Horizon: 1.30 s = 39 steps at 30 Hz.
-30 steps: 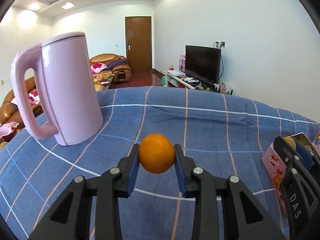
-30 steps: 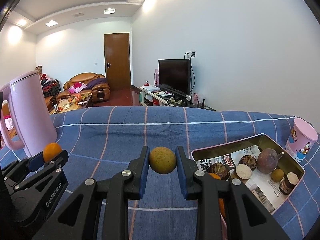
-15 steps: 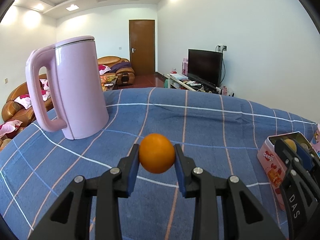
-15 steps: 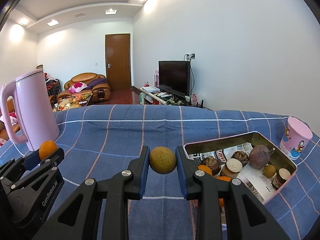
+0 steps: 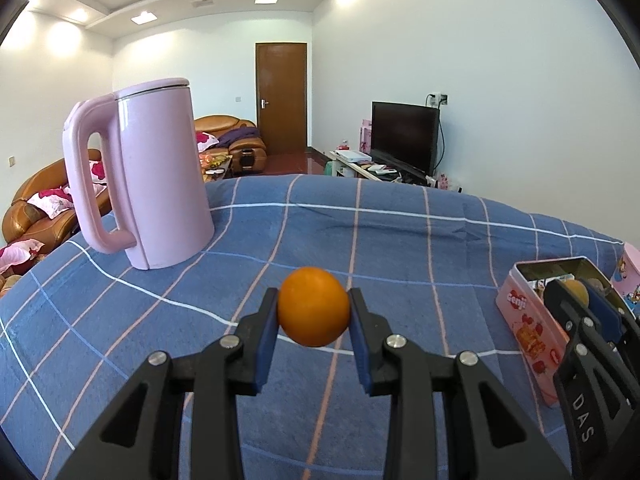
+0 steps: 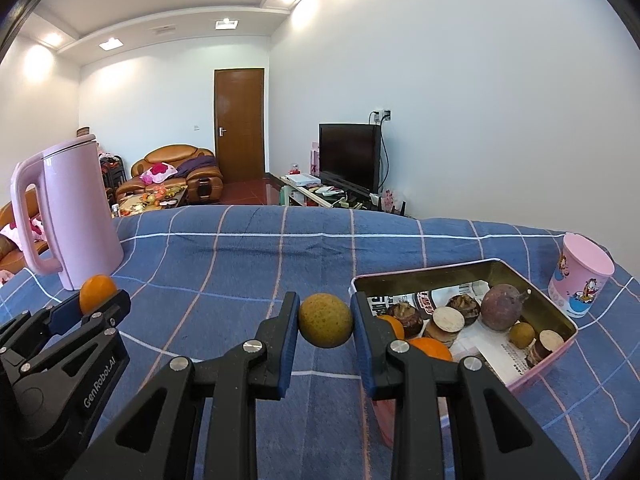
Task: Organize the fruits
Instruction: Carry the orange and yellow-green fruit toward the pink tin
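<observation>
Two tools, each clamped on a fruit: left tool [image 5: 313, 312] grips an orange [image 5: 313, 306] at frame centre; right tool [image 6: 325, 320] grips a yellow-green fruit [image 6: 325, 320]. Blue checked tabletop [image 6: 240, 264] lies bare ahead; pink kettle [image 6: 72, 216] at left, fruit tin [image 6: 560, 320] lower right, cup [image 6: 582, 280] at right edge.

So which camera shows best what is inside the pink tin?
The right wrist view: the tin lies open toward it, with its fruits showing. The left wrist view shows only the tin's end wall and rim, partly behind the right gripper.
</observation>
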Tool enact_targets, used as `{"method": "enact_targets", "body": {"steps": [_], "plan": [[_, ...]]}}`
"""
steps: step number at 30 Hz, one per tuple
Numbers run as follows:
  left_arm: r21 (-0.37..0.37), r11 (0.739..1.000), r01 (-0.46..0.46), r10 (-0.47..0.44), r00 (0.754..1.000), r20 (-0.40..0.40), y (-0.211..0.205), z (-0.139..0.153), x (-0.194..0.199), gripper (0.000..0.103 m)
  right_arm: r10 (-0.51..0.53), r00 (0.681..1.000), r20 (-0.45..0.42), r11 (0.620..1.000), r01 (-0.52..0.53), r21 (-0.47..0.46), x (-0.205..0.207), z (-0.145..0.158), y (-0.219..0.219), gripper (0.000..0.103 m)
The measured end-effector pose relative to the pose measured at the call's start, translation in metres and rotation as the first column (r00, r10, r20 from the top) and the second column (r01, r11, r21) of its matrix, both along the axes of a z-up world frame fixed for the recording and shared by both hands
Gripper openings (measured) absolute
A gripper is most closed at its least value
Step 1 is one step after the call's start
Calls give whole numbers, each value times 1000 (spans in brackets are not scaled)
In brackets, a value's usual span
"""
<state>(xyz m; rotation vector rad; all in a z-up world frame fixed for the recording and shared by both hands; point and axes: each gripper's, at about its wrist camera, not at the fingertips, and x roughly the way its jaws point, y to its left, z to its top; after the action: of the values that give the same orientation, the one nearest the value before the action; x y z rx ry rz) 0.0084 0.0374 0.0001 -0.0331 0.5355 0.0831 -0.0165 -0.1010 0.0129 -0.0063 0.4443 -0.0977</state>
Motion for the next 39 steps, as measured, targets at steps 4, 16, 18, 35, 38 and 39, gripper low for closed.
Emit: {"method": "enact_targets", "body": {"steps": [4, 16, 18, 35, 38, 39], "plan": [[9, 1000, 2, -2, 1000, 11, -5, 1, -6, 35, 5, 1000, 2, 1000, -5, -4, -5, 1, -2, 28], [17, 999, 30, -30, 1000, 6, -26, 1, -16, 35, 10, 1000, 5, 1000, -10, -17, -22, 2, -20, 28], [17, 999, 37, -37, 999, 4, -31, 1, -17, 35, 8, 1000, 4, 1000, -8, -18, -24, 2, -24, 28], [20, 995, 100, -100, 995, 12, -68, 2, -32, 35, 2, 1000, 26, 999, -1, -49, -46, 4, -54, 28], [6, 992, 125, -126, 992, 11, -78, 2, -32, 35, -27, 999, 29, 998, 29, -51, -48, 5, -69, 28], [2, 991, 134, -134, 991, 14, -81, 2, -32, 35, -37, 999, 32, 998, 39, -51, -49, 4, -73, 28]]}}
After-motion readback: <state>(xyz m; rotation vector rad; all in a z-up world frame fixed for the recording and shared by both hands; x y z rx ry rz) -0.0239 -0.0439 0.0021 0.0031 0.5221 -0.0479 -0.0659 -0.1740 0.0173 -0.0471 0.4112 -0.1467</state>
